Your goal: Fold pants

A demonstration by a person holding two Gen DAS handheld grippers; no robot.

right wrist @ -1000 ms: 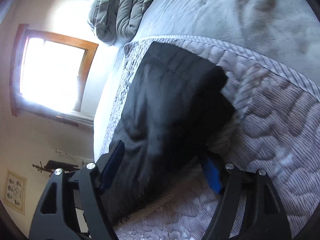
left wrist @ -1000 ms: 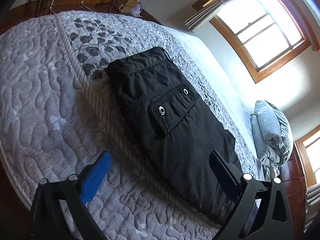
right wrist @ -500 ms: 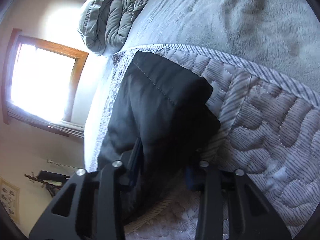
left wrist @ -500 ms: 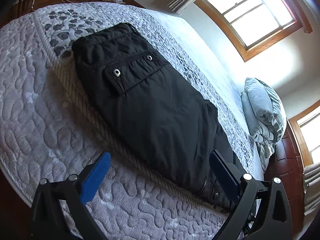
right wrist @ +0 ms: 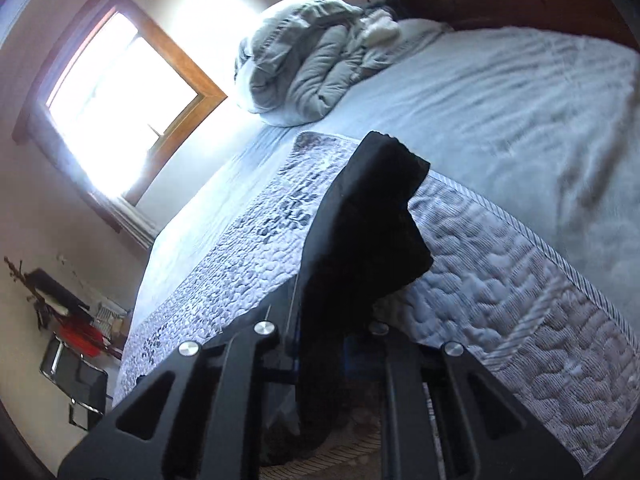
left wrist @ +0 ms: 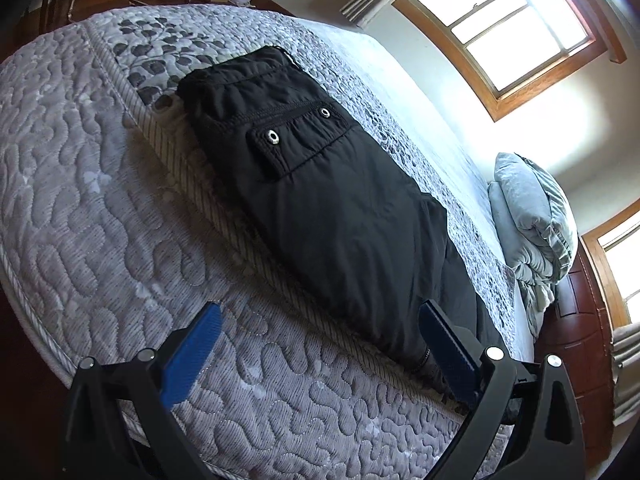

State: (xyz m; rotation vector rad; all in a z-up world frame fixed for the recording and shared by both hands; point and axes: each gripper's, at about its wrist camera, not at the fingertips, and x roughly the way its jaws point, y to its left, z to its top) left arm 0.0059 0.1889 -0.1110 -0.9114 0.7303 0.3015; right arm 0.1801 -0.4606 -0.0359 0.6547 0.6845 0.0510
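The left gripper (left wrist: pixel 320 352) hovers over the quilted bedspread (left wrist: pixel 92 200), its blue-padded jaws spread wide with nothing between them. Ahead of it the black pants (left wrist: pixel 320 200) lie along the bed, pocket snaps up, a window (left wrist: pixel 516 28) behind and a bundled grey comforter (left wrist: pixel 532 220) well beyond their far end. The right gripper (right wrist: pixel 324 344) has its jaws pinched on the pants' near end, and the raised fabric blocks much of that camera's view.
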